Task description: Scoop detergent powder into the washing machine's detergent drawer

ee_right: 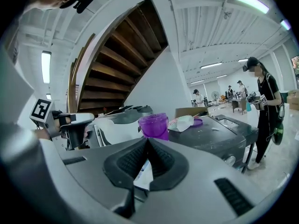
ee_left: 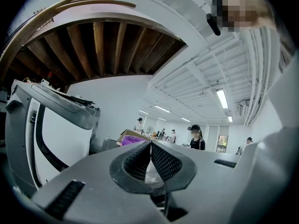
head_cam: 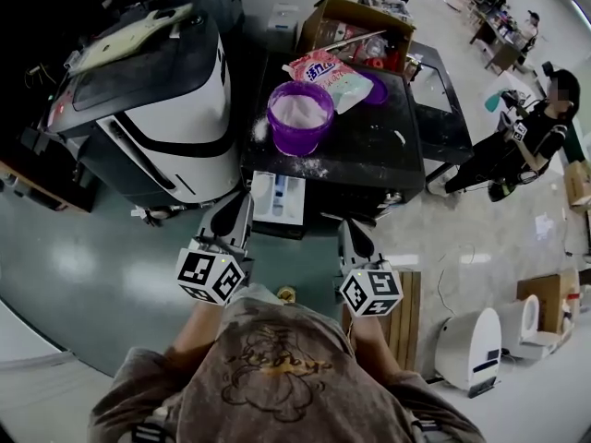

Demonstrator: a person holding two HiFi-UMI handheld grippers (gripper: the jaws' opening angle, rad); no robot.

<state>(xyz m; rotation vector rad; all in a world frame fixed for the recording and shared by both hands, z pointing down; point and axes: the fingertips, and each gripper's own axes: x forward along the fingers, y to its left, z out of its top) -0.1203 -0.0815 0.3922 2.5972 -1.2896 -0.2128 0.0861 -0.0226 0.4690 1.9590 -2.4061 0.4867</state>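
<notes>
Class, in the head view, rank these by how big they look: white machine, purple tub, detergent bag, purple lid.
1. The white machine, by far the largest.
2. The purple tub and the detergent bag look about alike, so they are not ranked.
3. The purple lid, smallest and partly hidden by the bag.

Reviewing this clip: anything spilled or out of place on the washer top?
Yes: white powder is scattered on the black washer top, in front of the purple tub and in a small heap at its left. The tub stands uncovered; a purple lid lies behind it, by the detergent bag.
</notes>
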